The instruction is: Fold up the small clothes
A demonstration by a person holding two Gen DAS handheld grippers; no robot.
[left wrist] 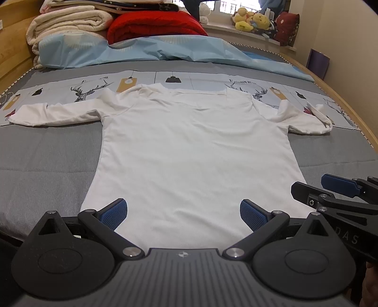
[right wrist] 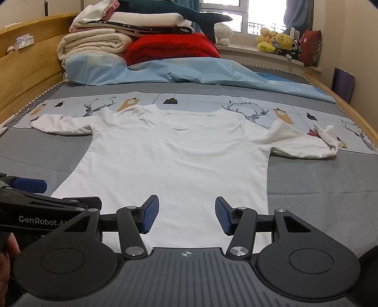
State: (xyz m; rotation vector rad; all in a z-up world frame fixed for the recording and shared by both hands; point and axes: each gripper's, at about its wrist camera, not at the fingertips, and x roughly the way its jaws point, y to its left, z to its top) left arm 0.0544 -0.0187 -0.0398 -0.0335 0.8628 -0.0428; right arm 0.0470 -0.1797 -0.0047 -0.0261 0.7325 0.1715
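Observation:
A white long-sleeved shirt lies spread flat on the grey bed, collar far, hem near; it also shows in the right wrist view. Its left sleeve lies straight out; its right sleeve is bent with a crumpled cuff. My left gripper is open over the hem, empty. My right gripper is open over the hem, empty. Each gripper shows at the edge of the other's view: the right one, the left one.
A light blue sheet, a red quilt and stacked white blankets lie at the bed's far end. Plush toys sit on the windowsill. Wooden bed frame runs along the left and right.

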